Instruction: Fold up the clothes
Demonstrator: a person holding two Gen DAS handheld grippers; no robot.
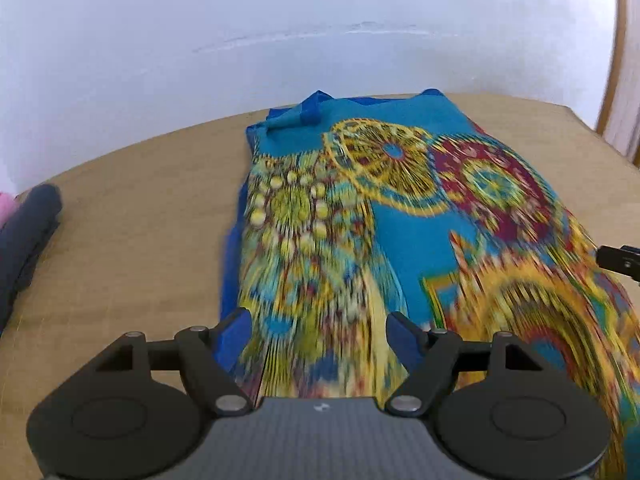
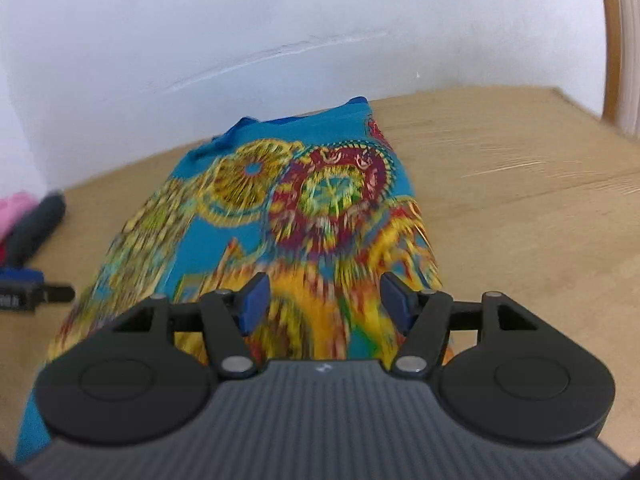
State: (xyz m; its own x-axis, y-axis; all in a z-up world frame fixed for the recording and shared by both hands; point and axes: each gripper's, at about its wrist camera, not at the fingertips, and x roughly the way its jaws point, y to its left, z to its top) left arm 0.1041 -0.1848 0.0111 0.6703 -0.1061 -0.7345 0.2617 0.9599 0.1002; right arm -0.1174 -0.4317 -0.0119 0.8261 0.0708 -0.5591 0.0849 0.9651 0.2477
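Cloth [image 1: 360, 208] lies ahead of both spread, empty tongs, left tongs [image 1: 320, 334] and right tongs [image 2: 324, 302]; a fold looks finished, so next I pinch an edge.

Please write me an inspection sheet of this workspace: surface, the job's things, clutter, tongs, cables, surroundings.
Surface: light wooden table, bare to the right of the garment.
Job's things: turquoise patterned fabric garment lying spread out flat; blue inner edge shows at its far end.
Clutter: dark grey rolled cloth and pink cloth at the table's left edge.
Tongs: left tongs open above the garment; right tongs open above it, nothing held.
Cables: nothing seen.
Surroundings: white wall; wooden frame at right.
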